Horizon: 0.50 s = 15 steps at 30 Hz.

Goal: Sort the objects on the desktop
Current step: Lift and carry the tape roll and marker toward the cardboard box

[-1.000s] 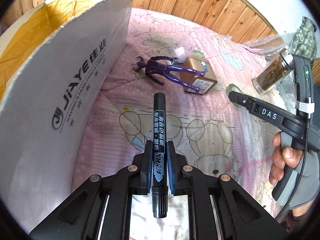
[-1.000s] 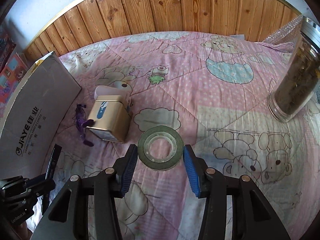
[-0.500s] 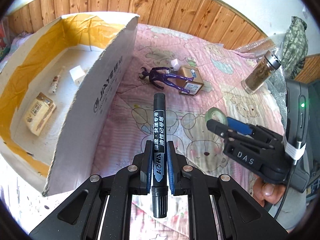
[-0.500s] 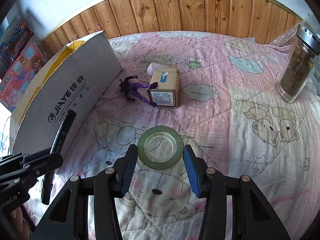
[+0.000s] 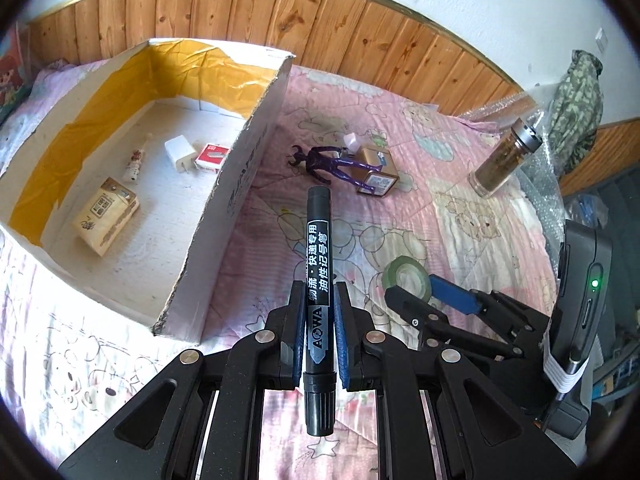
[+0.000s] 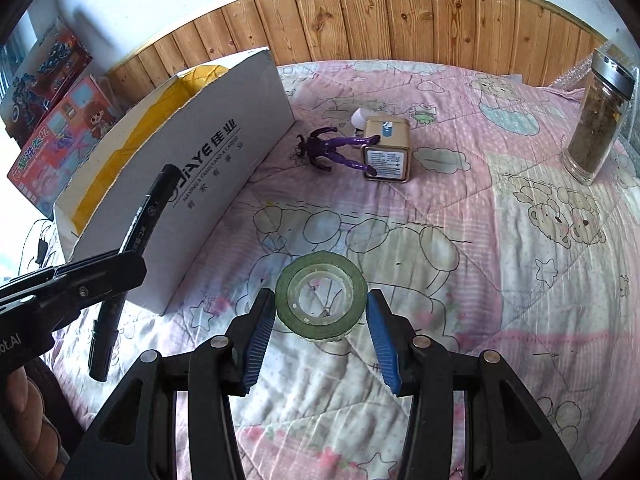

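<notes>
My left gripper (image 5: 320,292) is shut on a black marker (image 5: 318,248), which points forward above the pink quilt, just right of the open cardboard box (image 5: 240,168). In the right wrist view the same marker (image 6: 140,220) hangs beside the box's printed wall (image 6: 192,176). My right gripper (image 6: 320,308) is shut on a green tape roll (image 6: 288,296), held flat above the quilt with a blue pad on each side. The left wrist view shows that roll (image 5: 406,276) at the lower right.
Inside the box lie a white charger (image 5: 180,154), a red pack (image 5: 212,156), a tan carton (image 5: 106,216) and a small bottle (image 5: 134,162). On the quilt farther off are a purple figure (image 6: 336,150), a gold tin (image 6: 386,152) and a glass jar (image 6: 596,128).
Both grippers have risen and pulled back with their loads. The box's inside has come into the left wrist view, and the figure and tin look farther away.
</notes>
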### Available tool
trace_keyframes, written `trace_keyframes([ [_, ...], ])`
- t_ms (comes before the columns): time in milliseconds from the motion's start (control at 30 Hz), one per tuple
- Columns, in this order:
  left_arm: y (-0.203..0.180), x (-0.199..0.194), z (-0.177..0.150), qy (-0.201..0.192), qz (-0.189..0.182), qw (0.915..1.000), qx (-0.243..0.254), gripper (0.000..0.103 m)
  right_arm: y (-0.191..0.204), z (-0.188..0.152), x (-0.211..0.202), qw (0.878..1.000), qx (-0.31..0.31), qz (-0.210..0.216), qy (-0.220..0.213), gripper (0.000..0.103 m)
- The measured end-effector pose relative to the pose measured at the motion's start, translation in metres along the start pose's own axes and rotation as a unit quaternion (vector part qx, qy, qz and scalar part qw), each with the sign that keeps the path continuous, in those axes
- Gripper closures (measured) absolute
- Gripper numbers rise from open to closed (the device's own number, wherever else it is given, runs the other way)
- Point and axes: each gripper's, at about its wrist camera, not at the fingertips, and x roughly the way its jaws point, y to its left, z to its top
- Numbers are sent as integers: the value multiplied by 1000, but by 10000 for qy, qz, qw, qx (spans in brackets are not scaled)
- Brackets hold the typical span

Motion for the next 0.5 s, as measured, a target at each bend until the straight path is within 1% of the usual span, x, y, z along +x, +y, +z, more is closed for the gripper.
trace_keyframes([
  [267, 6, -22, -2, -163, -115, 9998, -60, 89, 32, -6, -19, 9996, -161, 199, -114, 55],
  [500, 22, -36, -2, -256, -144, 9993, -212, 89, 54, -7, -32, 9989, -323, 292, -184, 55],
])
